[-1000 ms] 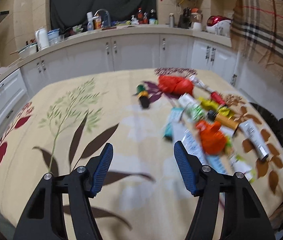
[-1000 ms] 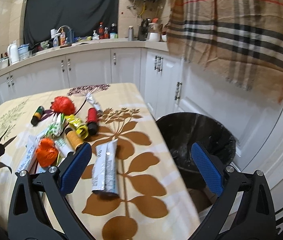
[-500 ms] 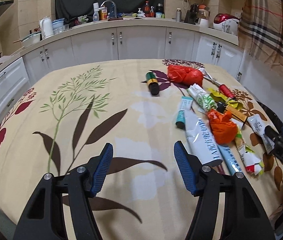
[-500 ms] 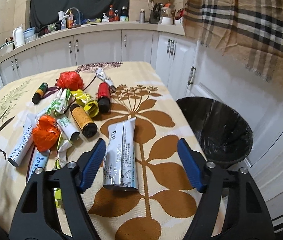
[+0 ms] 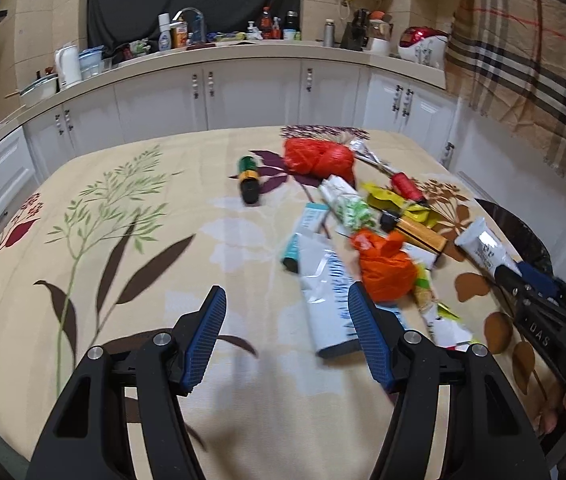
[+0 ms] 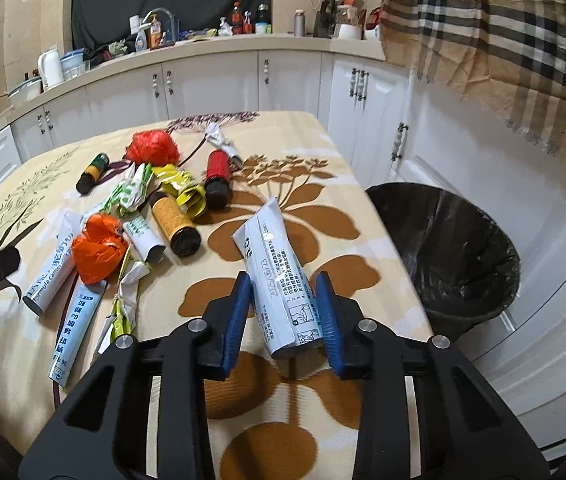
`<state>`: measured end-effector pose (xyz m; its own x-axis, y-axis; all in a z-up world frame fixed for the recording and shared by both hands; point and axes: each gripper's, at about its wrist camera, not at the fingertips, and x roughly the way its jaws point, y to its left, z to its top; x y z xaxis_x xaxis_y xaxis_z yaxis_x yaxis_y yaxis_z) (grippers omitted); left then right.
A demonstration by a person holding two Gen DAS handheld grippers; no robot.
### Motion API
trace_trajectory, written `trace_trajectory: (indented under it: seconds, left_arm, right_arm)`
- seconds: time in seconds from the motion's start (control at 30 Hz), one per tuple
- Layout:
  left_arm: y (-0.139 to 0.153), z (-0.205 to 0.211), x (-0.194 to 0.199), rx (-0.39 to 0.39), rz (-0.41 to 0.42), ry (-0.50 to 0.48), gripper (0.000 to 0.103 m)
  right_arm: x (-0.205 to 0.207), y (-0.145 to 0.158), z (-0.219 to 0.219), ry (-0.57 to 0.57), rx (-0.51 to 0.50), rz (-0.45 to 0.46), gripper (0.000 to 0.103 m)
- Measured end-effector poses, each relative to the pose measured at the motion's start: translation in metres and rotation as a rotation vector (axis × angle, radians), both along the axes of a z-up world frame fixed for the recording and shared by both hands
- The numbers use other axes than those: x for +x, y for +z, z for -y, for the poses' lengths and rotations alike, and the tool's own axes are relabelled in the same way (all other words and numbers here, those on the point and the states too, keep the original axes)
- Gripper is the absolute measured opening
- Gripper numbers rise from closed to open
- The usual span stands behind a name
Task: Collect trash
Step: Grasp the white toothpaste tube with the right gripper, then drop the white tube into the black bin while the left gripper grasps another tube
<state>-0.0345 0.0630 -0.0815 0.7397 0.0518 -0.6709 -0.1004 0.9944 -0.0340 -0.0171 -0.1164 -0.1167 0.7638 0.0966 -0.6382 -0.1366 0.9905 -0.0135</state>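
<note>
Right wrist: right gripper [image 6: 283,298], just closing, clamps white tube [image 6: 273,268].

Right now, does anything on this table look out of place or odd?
Only the expected litter: tubes, wrappers and crumpled bags strewn over the tablecloth. The white tube between the right tongs, which have just been closing, tilts up off the cloth. Nothing spilled or broken.

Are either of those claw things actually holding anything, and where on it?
The right gripper has just closed on the white tube, near its cap end. The left gripper holds nothing.
</note>
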Motion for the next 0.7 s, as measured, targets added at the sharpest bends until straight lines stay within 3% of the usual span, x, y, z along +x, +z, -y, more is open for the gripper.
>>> trace_trajectory:
  seconds: [0.2, 0.37, 0.43, 0.63, 0.7]
  left_arm:
    - [-0.013, 0.018, 0.013, 0.013, -0.036, -0.026, 0.06]
    - [-0.028, 0.018, 0.021, -0.011, -0.092, -0.037, 0.034]
    - [-0.029, 0.018, 0.019, -0.009, -0.088, -0.033, 0.033]
    - [-0.025, 0.016, 0.012, -0.004, -0.052, -0.04, 0.012]
    - [-0.024, 0.014, 0.01, -0.005, -0.045, -0.042, 0.01]
  right_arm:
    - [-0.004, 0.005, 0.017, -0.031, 0.023, 0.019, 0.032]
    - [-0.005, 0.005, 0.025, -0.044, 0.038, 0.021, 0.032]
    - [-0.005, 0.005, 0.027, -0.048, 0.044, 0.022, 0.032]
    - [-0.005, 0.007, 0.029, -0.053, 0.05, 0.03, 0.032]
    - [-0.006, 0.007, 0.028, -0.053, 0.05, 0.034, 0.032]
